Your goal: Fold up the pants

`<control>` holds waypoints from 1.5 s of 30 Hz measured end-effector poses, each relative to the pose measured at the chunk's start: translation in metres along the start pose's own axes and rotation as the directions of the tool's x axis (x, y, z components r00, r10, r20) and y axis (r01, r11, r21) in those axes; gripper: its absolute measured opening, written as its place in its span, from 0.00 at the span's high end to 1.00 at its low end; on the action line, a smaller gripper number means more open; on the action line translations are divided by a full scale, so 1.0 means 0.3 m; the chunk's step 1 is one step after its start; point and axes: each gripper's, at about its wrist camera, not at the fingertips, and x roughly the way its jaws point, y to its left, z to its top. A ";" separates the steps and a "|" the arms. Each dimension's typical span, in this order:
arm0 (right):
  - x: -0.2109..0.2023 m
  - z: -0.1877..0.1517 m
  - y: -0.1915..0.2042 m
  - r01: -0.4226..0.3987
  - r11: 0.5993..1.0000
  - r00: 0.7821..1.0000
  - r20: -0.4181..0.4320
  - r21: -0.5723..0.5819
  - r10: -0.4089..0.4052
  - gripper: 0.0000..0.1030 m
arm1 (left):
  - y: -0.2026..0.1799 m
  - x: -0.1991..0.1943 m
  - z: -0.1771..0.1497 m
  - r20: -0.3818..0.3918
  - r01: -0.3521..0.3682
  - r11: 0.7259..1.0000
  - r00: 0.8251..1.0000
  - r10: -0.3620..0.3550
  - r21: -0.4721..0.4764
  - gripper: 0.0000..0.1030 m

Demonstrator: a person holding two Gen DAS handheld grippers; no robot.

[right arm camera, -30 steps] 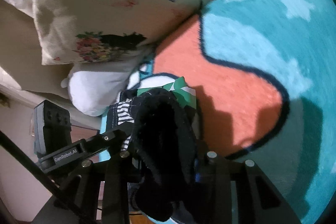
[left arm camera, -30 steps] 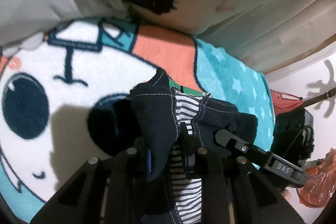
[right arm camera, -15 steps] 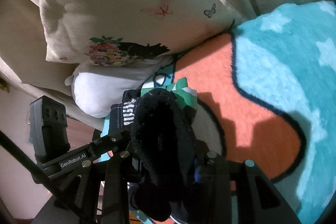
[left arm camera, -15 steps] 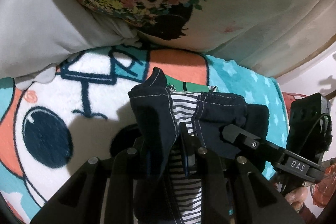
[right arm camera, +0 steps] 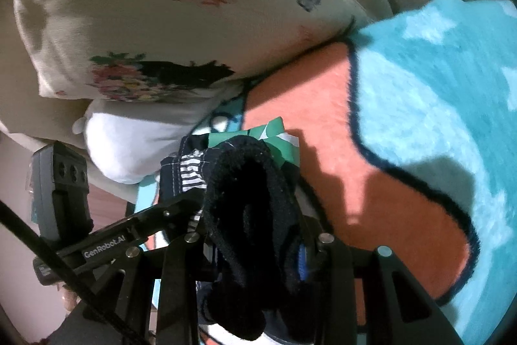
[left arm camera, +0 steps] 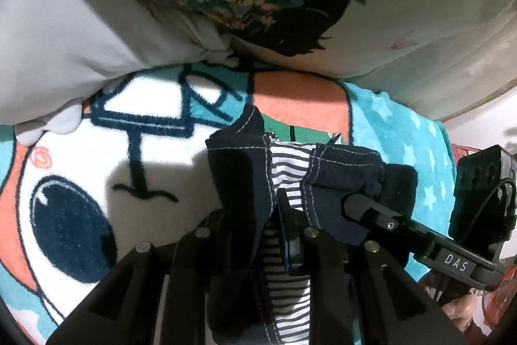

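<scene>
From my left wrist view, the left gripper [left arm camera: 278, 215] is clamped on the dark pants [left arm camera: 239, 183], whose waistband runs rightward to the other gripper, above the blanket [left arm camera: 80, 183]. From the right wrist view, the right gripper [right arm camera: 255, 235] pinches the same pants bunched between its fingers, the cloth stretching leftward.

pants [left arm camera: 239, 183]: I see navy, white stitching, striped lining
blanket [right arm camera: 436, 80]: teal, white stars, orange patch
pillow [left arm camera: 404, 5]: cream, floral print

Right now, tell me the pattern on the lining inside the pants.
Black and white stripes on the lining, clearest in the left wrist view.
</scene>
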 end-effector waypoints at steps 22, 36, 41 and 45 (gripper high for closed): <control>-0.192 -0.020 0.093 -0.012 0.999 0.983 0.182 -0.044 0.020 0.44 | 0.088 -0.113 -0.050 0.051 -0.027 0.992 0.998 0.034 -0.126 0.64; -0.118 -0.042 -0.015 0.079 0.997 0.989 0.127 0.027 -0.082 0.44 | 0.099 -0.095 -0.114 0.023 -0.023 0.991 0.999 0.027 -0.134 0.57; -0.125 -0.107 -0.033 0.102 0.994 0.989 0.099 0.040 -0.105 0.44 | 0.076 -0.060 -0.144 -0.004 -0.049 0.993 0.999 0.049 -0.105 0.57; -0.107 -0.147 -0.035 0.185 0.983 0.979 0.081 0.014 -0.186 0.42 | 0.056 -0.038 -0.161 -0.028 -0.129 0.989 0.991 0.127 -0.070 0.52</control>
